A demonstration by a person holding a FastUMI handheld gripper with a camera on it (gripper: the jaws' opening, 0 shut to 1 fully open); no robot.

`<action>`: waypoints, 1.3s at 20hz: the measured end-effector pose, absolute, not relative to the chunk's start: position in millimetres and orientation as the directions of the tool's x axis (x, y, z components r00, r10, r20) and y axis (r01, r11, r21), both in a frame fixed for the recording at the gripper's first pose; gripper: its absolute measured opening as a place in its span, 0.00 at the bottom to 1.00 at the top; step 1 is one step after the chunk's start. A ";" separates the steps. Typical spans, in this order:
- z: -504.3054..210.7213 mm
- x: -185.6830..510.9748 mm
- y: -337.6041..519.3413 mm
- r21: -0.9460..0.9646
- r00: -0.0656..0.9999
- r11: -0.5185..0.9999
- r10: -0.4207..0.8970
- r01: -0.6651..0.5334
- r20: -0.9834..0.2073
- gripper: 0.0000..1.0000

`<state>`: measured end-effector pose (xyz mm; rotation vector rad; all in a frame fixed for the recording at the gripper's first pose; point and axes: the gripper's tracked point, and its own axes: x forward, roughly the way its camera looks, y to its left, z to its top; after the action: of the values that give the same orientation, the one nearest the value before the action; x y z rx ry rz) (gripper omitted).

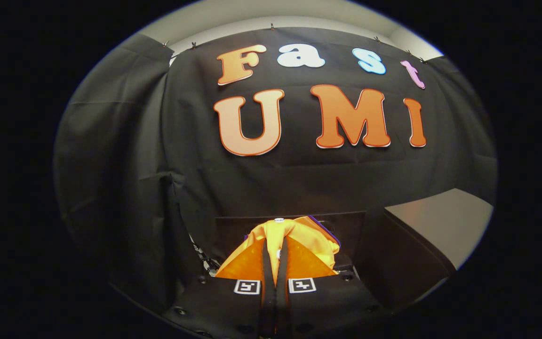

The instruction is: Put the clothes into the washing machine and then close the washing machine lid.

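The gripper has its two fingers drawn close together, clenched on a bunch of orange clothes. The cloth is pinched in the narrow gap between the fingers and bulges out to either side of them and above their tips, with a small pale spot at its top. A thin purple edge shows along the cloth's right side. Just beyond the clothes stands a dark boxy shape; whether it is the washing machine cannot be told. Black cloth hangs as the booth's wall behind everything. To the right, beyond the dark shape, lies a pale flat surface.
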<state>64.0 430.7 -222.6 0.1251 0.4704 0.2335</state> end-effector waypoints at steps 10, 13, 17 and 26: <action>-449.6 49.5 441.0 0.115 0.602 0.976 0.206 -0.187 -0.772 0.09; -490.9 32.5 443.3 0.151 0.509 0.980 0.195 -0.126 -0.838 0.08; -505.1 30.5 444.5 0.165 0.463 0.981 0.192 -0.098 -0.866 0.09; -511.8 29.2 444.0 0.176 0.437 0.982 0.190 -0.073 -0.879 0.13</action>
<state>29.2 444.0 -511.8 0.1174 1.1074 0.1645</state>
